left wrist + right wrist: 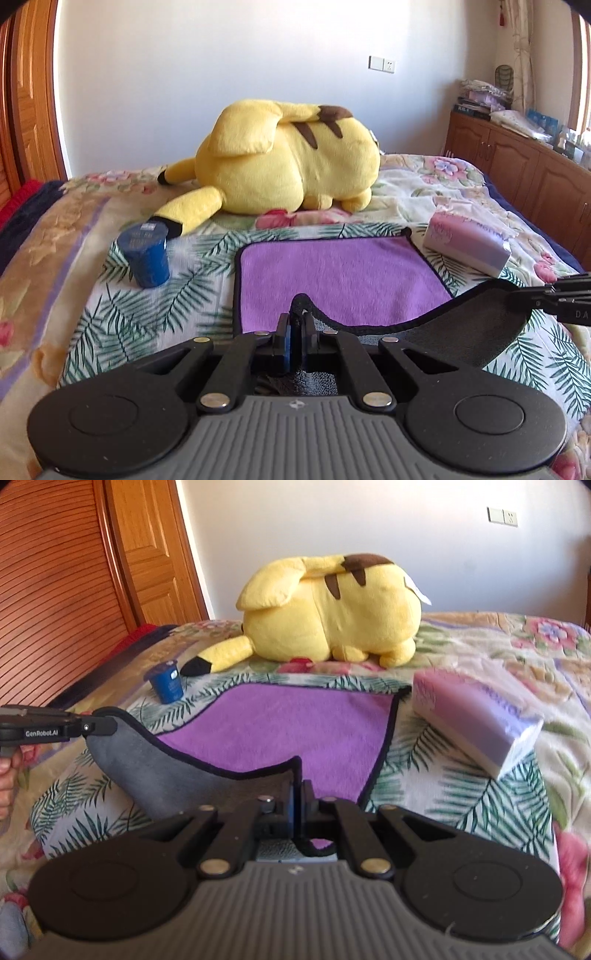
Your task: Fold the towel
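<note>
Two tools are engaged with the towel (343, 280). Your left tool (295, 325) has its fingers pressed together on the near edge of the towel, pinching a raised peak of the black-trimmed hem. Your right tool (298, 794) is likewise clamped on the near edge, at the towel's right near corner. In the left wrist view, the right tool enters from the right and holds its corner lifted, with the grey underside turned up. In the right wrist view, the left tool (107, 726) does the same at the left.

The towel lies on the bed (55, 266), purple face up, far half flat on the palm-leaf and floral cover, near edge raised between the two tools and sagging in a curve.

Beyond the towel rests a yellow plush toy (288, 162). A blue cup (146, 254) stands upright, left of the towel. A lilac tissue pack (467, 242) lies just beside the far right corner.
</note>
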